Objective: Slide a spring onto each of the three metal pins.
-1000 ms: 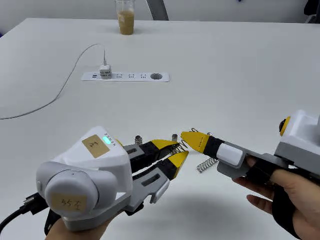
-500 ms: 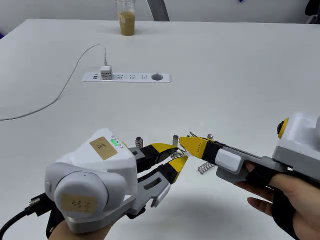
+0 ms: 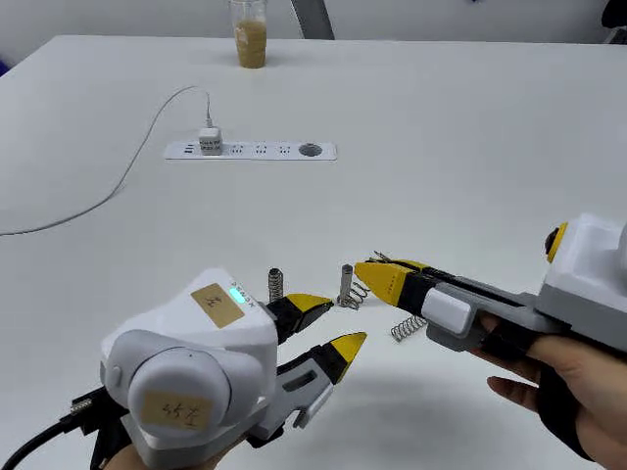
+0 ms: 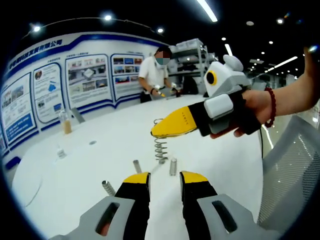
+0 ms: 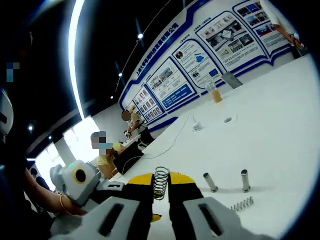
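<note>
White tabletop (image 3: pixel 470 147) stretches back to a power strip (image 3: pixel 250 150) and a cup (image 3: pixel 251 39) in the upper left of the head view. At lower left, the left gripper (image 3: pixel 331 323) has its jaws spread, with nothing between them. Reaching in from the right, the right gripper (image 3: pixel 372 274) pinches a spring (image 3: pixel 361 290) just beside a pin (image 3: pixel 345 284) near the centre. A second pin (image 3: pixel 275 284) stands further left. A loose spring (image 3: pixel 405 328) lies below the right gripper.

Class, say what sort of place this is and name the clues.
Probably a company showroom or demo lab: blue-trimmed display boards on the wall, a large white table with a power strip, and storage racks behind.
</note>
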